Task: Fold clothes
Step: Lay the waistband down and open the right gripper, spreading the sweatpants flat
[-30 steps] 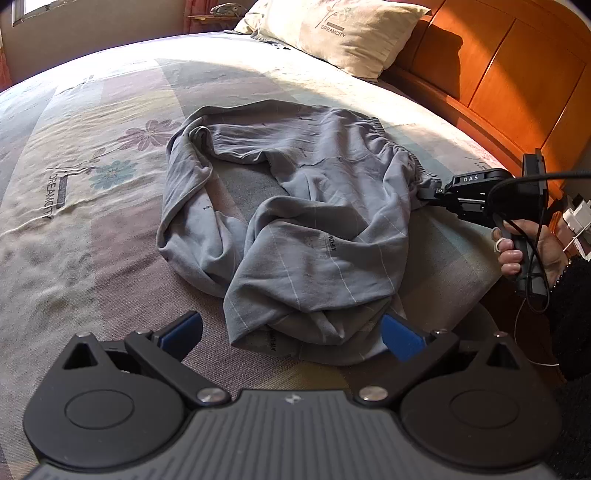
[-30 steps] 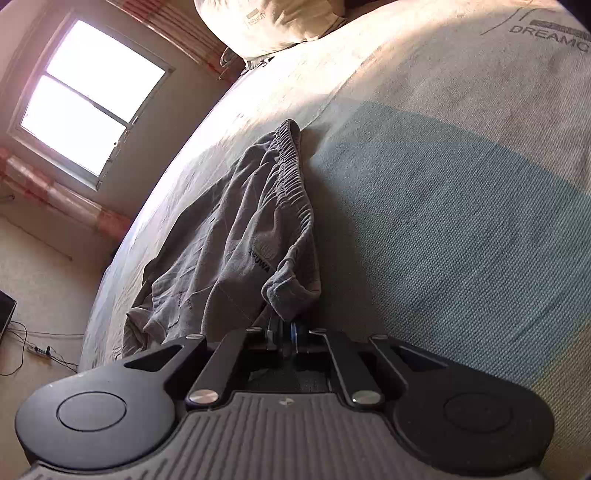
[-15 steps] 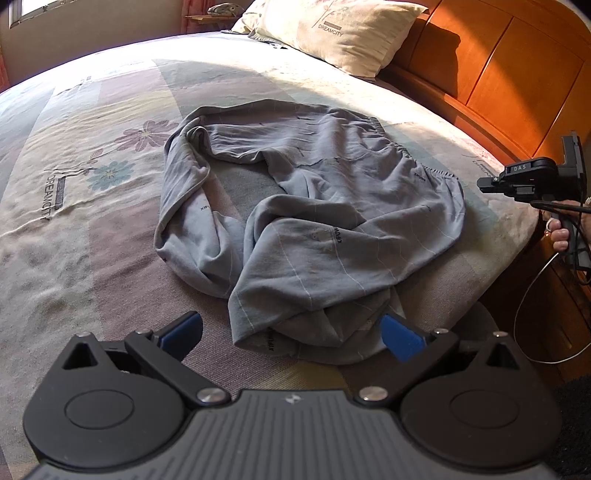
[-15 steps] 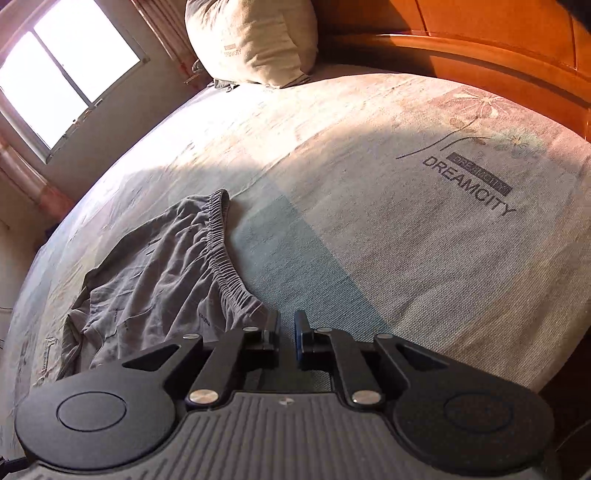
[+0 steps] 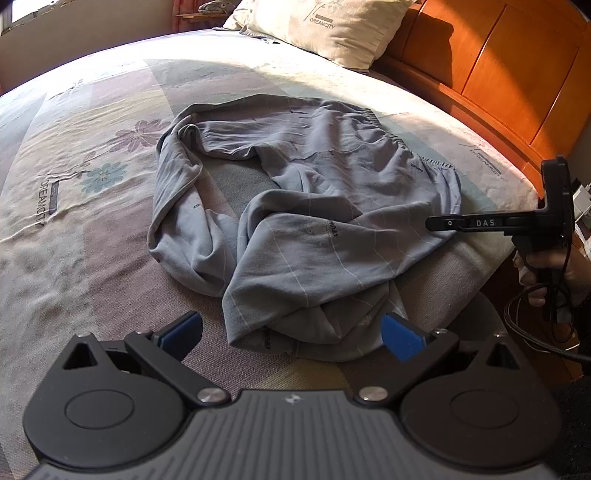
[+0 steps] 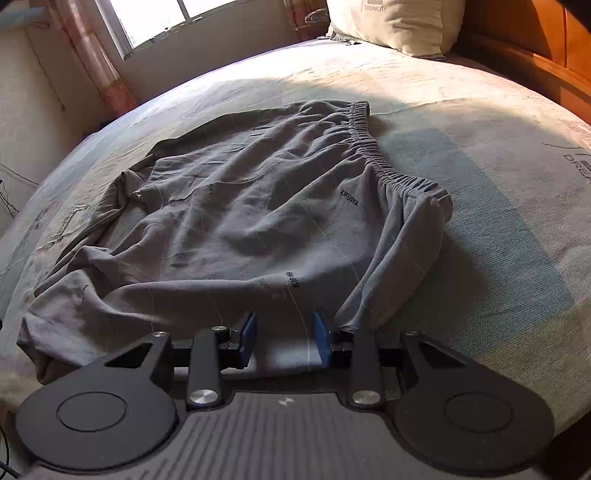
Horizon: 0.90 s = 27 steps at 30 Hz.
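Released — right hand-held gripper (image 6: 284,332) opening over grey trousers (image 6: 258,206); left hand-held gripper (image 5: 291,332) wide open.

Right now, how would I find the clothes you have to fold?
Look at the big bed with the flowery cover and wooden headboard. In its middle lies one crumpled grey pair of trousers. Unlike the cream pillow, it has a gathered elastic waistband.

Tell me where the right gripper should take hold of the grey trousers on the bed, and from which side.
Probably the near end of the gathered elastic waistband of the crumpled grey trousers. It is a thick, ridged edge lying exposed on the patterned bedspread, nearest the bed's side. Bring the right gripper, whose jaws are opening and hold nothing, in low from that side.
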Motion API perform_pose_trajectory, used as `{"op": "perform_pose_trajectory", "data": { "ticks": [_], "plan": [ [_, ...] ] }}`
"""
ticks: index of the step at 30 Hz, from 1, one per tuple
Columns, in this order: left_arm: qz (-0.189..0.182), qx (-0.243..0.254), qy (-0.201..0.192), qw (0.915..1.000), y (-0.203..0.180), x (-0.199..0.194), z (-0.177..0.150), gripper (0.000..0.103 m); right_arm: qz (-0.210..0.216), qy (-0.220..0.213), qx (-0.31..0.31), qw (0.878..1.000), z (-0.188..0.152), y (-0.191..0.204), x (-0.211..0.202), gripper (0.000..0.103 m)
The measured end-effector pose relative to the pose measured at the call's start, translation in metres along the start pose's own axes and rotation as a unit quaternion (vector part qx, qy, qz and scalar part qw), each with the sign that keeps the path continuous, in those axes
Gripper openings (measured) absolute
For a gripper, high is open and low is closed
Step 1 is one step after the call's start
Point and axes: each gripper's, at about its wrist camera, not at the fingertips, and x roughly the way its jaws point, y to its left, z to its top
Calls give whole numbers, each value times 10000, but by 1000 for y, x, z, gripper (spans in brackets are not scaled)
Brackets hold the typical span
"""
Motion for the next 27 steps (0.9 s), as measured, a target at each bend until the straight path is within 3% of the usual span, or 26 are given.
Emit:
{"op": "perform_pose_trajectory", "data": {
  "ticks": [4, 6, 9, 14, 17, 22, 27],
  "plan": [
    [39, 31, 46, 10000, 4, 1, -4, 102, -232, 362, -126, 9990, -5, 9, -20, 39],
    [89, 96, 28, 9999, 4, 1, -2, 102, -354, 315, -330, 9983, 1, 20, -24, 40],
    [4, 136, -52, 9999, 7, 5, 0, 102, -54, -4, -440, 9990, 13, 38, -24, 53],
    [-255, -250, 112, 9993, 27, 36, -7, 102, 77, 352, -378, 9986, 13, 58, 15, 55],
    [-266, -467, 333, 9980, 39, 56, -16, 102, 151, 220, -222, 9994, 4, 58, 17, 65],
    [-412, -361, 41, 9985, 45, 51, -23, 102, 300, 150, 4, 9994, -1, 52, 13, 68],
    [-346, 166, -173, 9991, 39, 49, -34, 102, 459, 91, 174, 9988, -2, 50, 14, 78]
  ]
}}
